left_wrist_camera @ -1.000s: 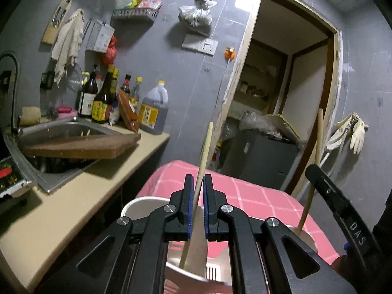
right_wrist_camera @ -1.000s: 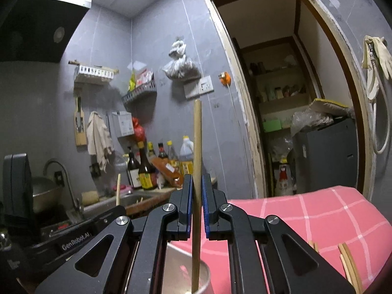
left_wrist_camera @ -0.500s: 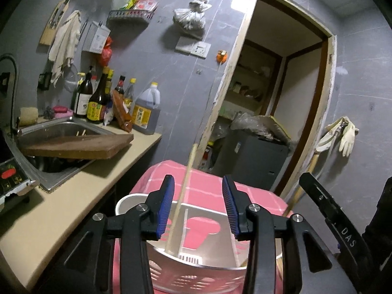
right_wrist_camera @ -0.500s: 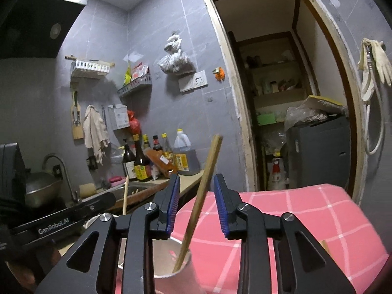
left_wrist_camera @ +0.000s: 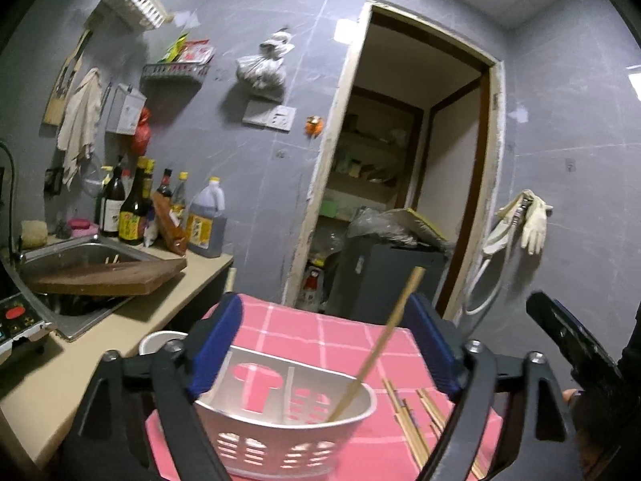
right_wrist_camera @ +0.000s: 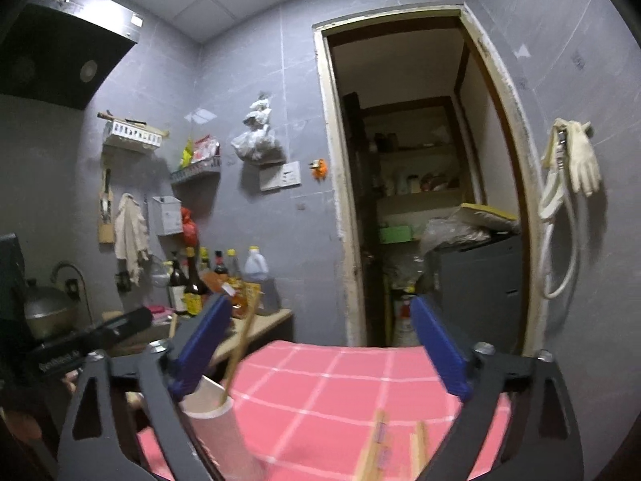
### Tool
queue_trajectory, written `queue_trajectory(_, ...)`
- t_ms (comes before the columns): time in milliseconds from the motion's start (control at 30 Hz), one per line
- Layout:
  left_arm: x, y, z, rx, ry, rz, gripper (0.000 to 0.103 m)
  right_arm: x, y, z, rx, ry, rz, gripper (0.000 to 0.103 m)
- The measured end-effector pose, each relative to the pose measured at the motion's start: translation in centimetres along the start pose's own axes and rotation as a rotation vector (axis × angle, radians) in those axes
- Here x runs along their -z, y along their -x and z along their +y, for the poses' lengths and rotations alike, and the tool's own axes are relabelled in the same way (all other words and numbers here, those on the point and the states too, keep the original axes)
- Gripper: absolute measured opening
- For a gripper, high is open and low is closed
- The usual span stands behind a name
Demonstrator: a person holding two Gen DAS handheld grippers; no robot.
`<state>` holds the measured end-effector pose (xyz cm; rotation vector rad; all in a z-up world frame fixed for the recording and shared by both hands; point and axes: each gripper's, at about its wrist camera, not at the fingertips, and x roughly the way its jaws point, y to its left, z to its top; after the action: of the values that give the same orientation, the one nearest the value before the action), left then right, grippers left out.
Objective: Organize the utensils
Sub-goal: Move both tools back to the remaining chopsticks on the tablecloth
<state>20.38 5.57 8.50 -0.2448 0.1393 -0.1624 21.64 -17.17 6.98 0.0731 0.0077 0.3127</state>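
On the left, our left gripper is opening, jaws wide around nothing; its chopstick leans free in the white slotted basket. Loose chopsticks lie on the pink cloth just right of the basket. Further right, our right gripper is opening too, empty; its chopstick stands in the white cup. We judge both drops done; next we must reach down for the loose sticks.

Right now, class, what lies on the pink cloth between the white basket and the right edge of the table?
Loose chopsticks beside the basket, in the left wrist view.
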Motion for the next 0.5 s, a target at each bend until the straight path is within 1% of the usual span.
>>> queue_trajectory(100, 0.7, 0.1, -1.4, 0.026, -0.018, 0.008, 0.094, 0.5, 1.1, -1.3, 0.032, 0.035, 0.024, 0.103)
queue_trajectory(200, 1.8, 0.0, -2.8, 0.058, -0.037, 0.038, 0.095, 1.3, 1.7, -3.2, 0.069, 0.052, 0.071, 0.103)
queue_trajectory(300, 3.0, -0.6, -3.9, 0.086, -0.041, 0.095, 0.095, 2.2, 1.9, -4.6, 0.1, 0.06, 0.115, 0.103)
queue_trajectory(333, 3.4, -0.8, -4.1, 0.091, -0.043, 0.113, 0.095, 2.6, 1.7, -5.2, 0.111, 0.064, 0.143, 0.103)
queue_trajectory(500, 6.3, -2.0, -6.1, 0.108, -0.081, 0.207, 0.095, 4.5, 1.5, -6.8, 0.135, 0.06, 0.223, 0.103)
